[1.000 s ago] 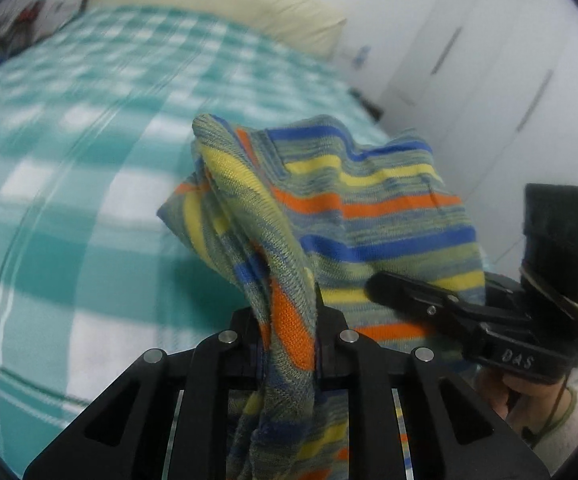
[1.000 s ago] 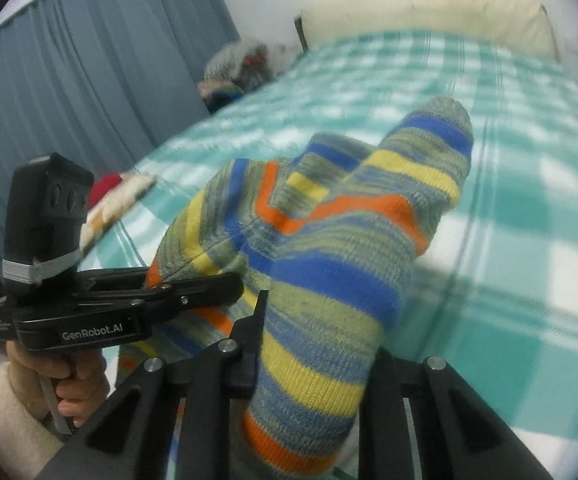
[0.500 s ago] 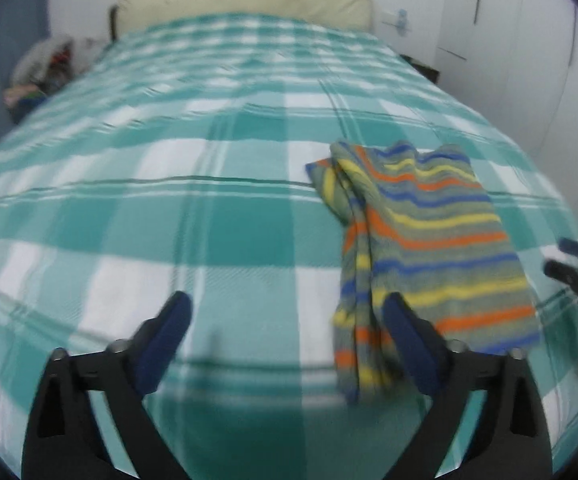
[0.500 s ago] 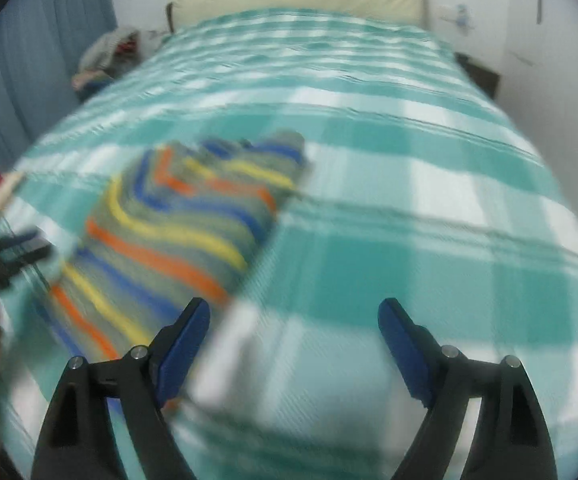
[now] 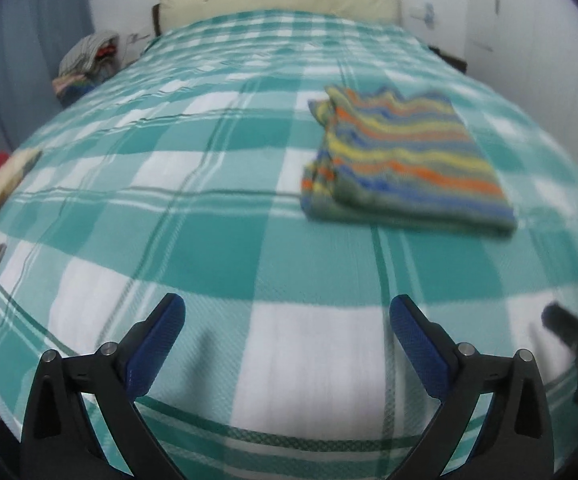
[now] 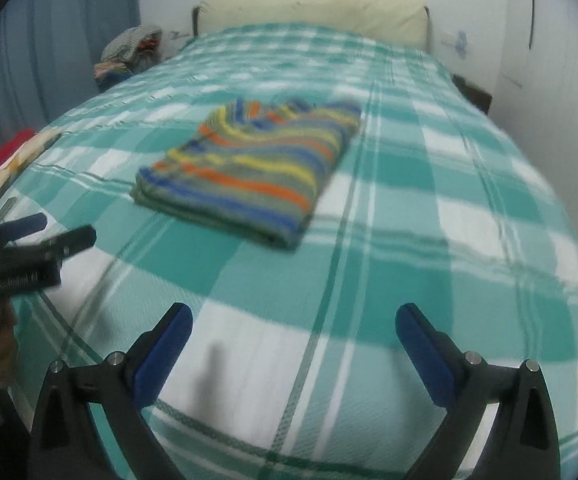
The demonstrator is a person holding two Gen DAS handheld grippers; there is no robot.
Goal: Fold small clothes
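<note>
Your striped cloth (image 5: 405, 160) lies folded on the bed (image 5: 217, 240). Your left gripper (image 5: 287, 340) and right gripper (image 6: 293, 344) are spread wide and empty; this piece looks finished.

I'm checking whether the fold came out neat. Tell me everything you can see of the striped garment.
The garment is a knit with blue, yellow, orange and grey-green stripes. It lies folded into a flat, roughly rectangular stack of layers on the checked bedspread, with one bunched, uneven edge on its left and thick folded edges toward the cameras. Only the bedspread touches it; neither open claw is near it. Blur hides finer detail.
</note>
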